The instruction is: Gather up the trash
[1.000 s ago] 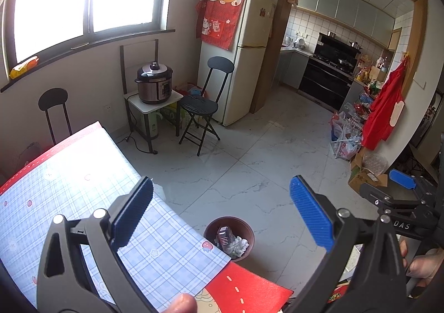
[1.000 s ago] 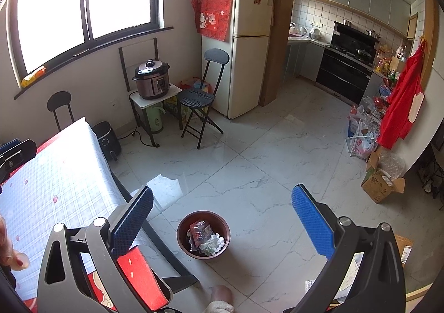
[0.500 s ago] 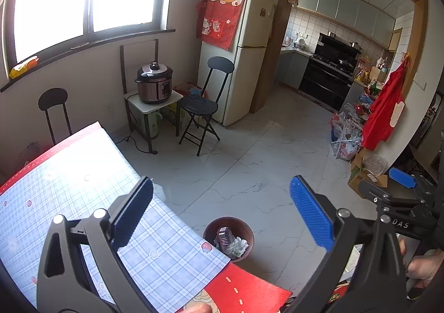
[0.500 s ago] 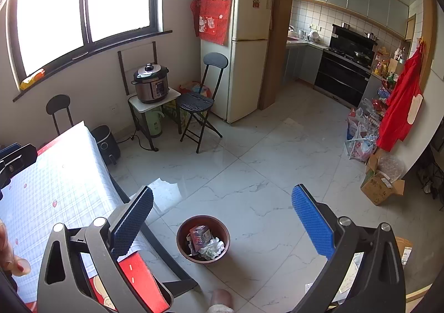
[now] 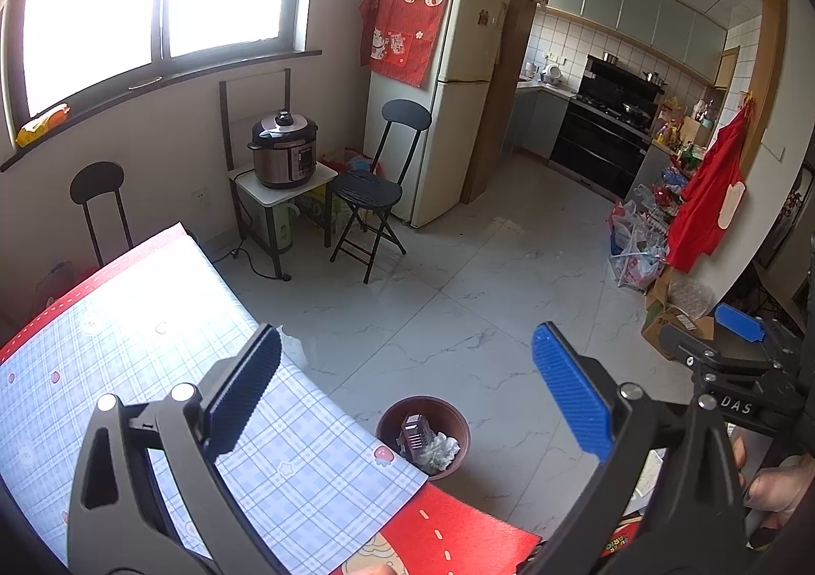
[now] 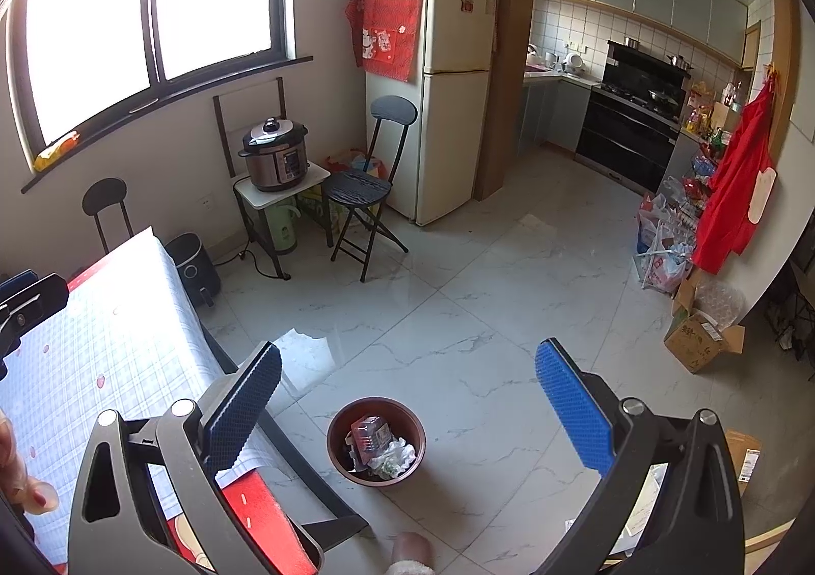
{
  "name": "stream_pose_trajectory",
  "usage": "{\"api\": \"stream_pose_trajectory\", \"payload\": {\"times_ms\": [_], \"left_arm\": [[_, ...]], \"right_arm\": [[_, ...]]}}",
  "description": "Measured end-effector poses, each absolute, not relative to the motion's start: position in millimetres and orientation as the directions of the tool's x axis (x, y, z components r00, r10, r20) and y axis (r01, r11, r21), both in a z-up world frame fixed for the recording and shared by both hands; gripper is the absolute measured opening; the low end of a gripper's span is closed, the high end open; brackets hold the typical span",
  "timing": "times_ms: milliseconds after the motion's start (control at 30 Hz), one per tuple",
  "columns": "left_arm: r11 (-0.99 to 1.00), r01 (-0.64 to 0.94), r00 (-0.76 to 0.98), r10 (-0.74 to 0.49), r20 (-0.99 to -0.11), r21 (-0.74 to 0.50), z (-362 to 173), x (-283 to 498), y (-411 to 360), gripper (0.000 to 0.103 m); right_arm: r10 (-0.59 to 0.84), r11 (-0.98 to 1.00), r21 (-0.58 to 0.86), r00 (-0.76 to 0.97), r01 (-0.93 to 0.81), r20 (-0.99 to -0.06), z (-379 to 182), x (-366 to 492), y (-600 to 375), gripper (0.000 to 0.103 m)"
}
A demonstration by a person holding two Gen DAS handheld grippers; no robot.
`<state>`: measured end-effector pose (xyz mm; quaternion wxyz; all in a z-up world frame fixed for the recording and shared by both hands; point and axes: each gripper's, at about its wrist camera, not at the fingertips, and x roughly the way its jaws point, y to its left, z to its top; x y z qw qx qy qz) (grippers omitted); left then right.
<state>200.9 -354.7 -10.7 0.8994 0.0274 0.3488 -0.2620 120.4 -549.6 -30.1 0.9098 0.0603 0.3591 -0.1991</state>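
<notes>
At nine o'clock in the left wrist view lies the table (image 5: 127,335), covered in a blue checked cloth with a red border. The left gripper (image 5: 407,386) hangs above its near corner with the jaws spread wide and nothing between the blue pads (image 5: 570,402). Between the pads, at six o'clock, a brown bin (image 5: 392,414) stands on the pale marble floor (image 5: 458,300), just past the table corner; it holds a small carton (image 5: 413,430) and a crumpled white wrapper (image 5: 440,450). At four o'clock the other tool shows from the side, with a hand (image 5: 779,483) under it.

In the right wrist view the table (image 6: 91,356) fills eight o'clock, and the left hand's fingers (image 6: 25,473) show at the left edge. The right gripper (image 6: 407,389) is also wide open and empty, held over the floor (image 6: 458,300). The bin (image 6: 338,427) sits at six o'clock between its pads, beside the table's dark leg (image 6: 305,473), with the carton (image 6: 369,430) and wrapper (image 6: 395,455) inside. At twelve o'clock a folding chair (image 6: 364,188) stands before the fridge (image 6: 448,116); a cooker (image 6: 272,152) rests on a small stand at eleven o'clock. A cardboard box (image 6: 703,335) sits at three o'clock.
</notes>
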Motion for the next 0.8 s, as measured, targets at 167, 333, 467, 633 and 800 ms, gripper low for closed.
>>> {"api": "stream_pose_trajectory", "payload": {"times_ms": [167,333,467,633,800], "left_arm": [[0.864,0.483,0.615,-0.449,-0.648,-0.139,-10.6,203.3,-355.0,0.097],[0.864,0.483,0.609,-0.447,-0.655,-0.140,-11.5,208.6,-354.8,0.097],[0.865,0.484,0.610,-0.442,-0.657,-0.133,-12.3,209.5,-356.1,0.097],[0.867,0.482,0.606,-0.434,-0.666,-0.126,-15.4,210.7,-356.8,0.097],[0.868,0.479,0.599,-0.434,-0.673,-0.133,-17.6,210.1,-356.9,0.097]], "right_arm": [[-0.324,0.910,-0.033,0.661,0.412,-0.677,-30.2,125.1,-548.2,0.098],[-0.325,0.908,-0.031,0.658,0.417,-0.679,-31.9,127.5,-548.1,0.098],[-0.324,0.908,-0.029,0.658,0.418,-0.680,-32.3,128.8,-548.3,0.098],[-0.320,0.908,-0.023,0.657,0.418,-0.682,-34.8,128.7,-548.0,0.098],[-0.319,0.909,-0.023,0.661,0.416,-0.680,-35.3,128.6,-546.7,0.098]]}}
